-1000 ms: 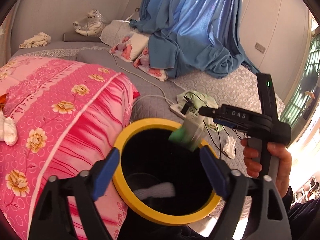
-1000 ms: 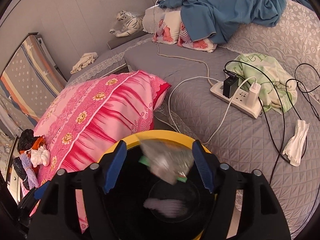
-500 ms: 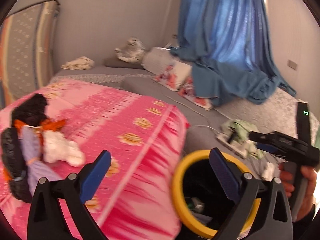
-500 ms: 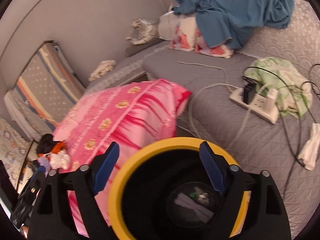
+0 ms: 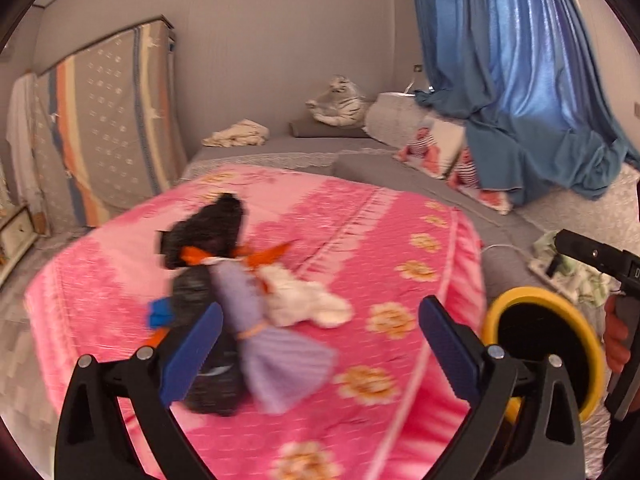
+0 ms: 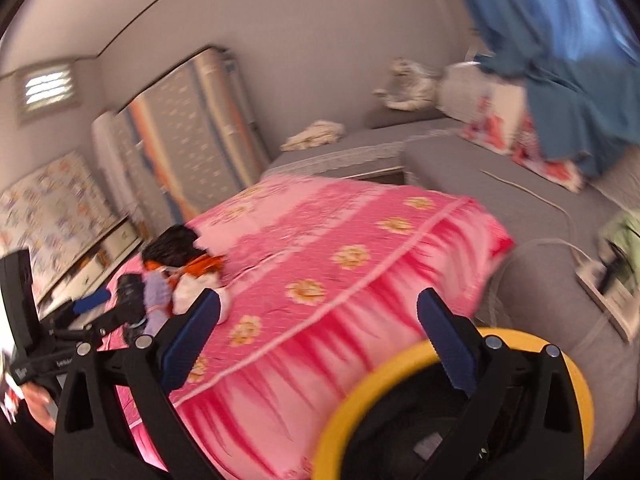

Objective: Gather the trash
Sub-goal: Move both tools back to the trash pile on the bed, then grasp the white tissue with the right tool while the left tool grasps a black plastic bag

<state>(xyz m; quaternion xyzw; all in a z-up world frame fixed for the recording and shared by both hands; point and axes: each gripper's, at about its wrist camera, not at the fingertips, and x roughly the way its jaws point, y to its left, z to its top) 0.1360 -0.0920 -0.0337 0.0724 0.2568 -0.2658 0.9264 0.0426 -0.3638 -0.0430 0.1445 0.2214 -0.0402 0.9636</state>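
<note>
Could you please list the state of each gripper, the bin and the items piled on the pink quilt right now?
Left gripper: open, empty, aimed at the pile.
Right gripper: open, empty, above the bin.
Bin: upright beside the bed, open-topped, some scraps at the bottom.
Pile of items: lying on the pink quilt, untouched.
White tissue: crumpled, in the pile.

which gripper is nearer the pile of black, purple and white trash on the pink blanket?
Left. The left gripper hangs open right over the trash pile. The right gripper is open by the yellow-rimmed black bin, across the pink blanket.
</note>
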